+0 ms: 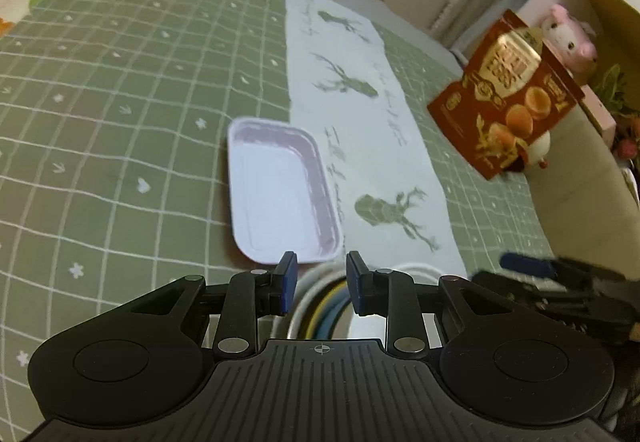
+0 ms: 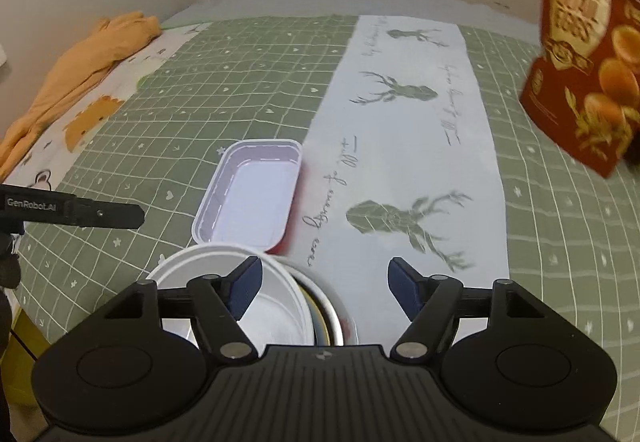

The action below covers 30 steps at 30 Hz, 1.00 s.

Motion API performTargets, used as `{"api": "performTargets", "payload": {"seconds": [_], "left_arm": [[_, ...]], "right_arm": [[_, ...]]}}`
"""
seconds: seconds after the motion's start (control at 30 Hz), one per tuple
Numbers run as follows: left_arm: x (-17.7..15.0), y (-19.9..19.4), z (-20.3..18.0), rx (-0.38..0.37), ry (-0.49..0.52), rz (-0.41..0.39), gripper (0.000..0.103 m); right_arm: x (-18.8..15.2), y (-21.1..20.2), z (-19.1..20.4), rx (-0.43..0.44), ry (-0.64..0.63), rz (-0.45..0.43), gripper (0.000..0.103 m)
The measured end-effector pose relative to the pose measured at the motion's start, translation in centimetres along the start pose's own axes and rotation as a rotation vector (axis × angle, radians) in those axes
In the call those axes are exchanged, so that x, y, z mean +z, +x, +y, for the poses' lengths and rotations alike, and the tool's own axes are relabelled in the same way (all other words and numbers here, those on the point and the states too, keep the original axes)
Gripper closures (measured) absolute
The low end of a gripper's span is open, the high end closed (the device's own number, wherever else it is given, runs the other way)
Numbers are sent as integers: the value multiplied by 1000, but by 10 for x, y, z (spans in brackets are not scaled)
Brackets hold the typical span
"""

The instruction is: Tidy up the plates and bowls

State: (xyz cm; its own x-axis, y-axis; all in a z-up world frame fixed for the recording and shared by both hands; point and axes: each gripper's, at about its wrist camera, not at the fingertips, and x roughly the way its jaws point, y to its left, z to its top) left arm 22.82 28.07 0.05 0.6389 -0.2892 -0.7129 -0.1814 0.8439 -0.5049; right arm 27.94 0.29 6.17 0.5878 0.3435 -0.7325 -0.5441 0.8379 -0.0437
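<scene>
The bed cover [image 2: 248, 90] is green with white squares. A pale cloth with deer [image 2: 404, 146] runs down its middle.

On the cover lies 1 white tray [image 2: 246, 198] shaped like a long box. It sits flat, just left of the deer cloth, with its right edge at the cloth's edge. Its long side runs away from the cameras, leaning a little.

Closer to the cameras sits a stack of round bowls [image 2: 276, 302]. A white bowl is on top, and yellow and blue rims [image 1: 326, 308] peek out beside it. The stack is just in front of the tray's near end, close to it. I cannot tell if they touch.

The left gripper [image 1: 322, 278] hangs right over the stack. Its 2 blue pads stand a small way apart. Nothing is pinched between them; the bowl rims show through the gap, lower down. The tray lies straight ahead of it and a bit left.

The right gripper [image 2: 324, 286] has its jaws spread much wider, and nothing is held there either. Its left pad sits over the white bowl. The tray lies ahead and to its left.

Both grippers are empty and above the bowls. The left one looks nearer to the tray. To grab the tray, a gripper would need to go forward and take the short near edge.

A red snack box [image 2: 584, 62] stands far off to the right.
</scene>
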Motion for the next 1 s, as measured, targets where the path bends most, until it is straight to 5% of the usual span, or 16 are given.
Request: {"api": "performTargets", "payload": {"seconds": [0.43, 0.57, 0.73, 1.0], "left_arm": [[-7, 23, 7, 22, 21, 60, 74], [6, 10, 21, -15, -27, 13, 74], [32, 11, 35, 44, -56, -49, 74], [53, 89, 63, 107, -123, 7, 74]], "right_arm": [[-5, 46, -7, -7, 33, 104, 33], [0, 37, 0, 9, 0, 93, 33], [35, 30, 8, 55, 5, 99, 32], [96, 135, 26, 32, 51, 387, 28]]}}
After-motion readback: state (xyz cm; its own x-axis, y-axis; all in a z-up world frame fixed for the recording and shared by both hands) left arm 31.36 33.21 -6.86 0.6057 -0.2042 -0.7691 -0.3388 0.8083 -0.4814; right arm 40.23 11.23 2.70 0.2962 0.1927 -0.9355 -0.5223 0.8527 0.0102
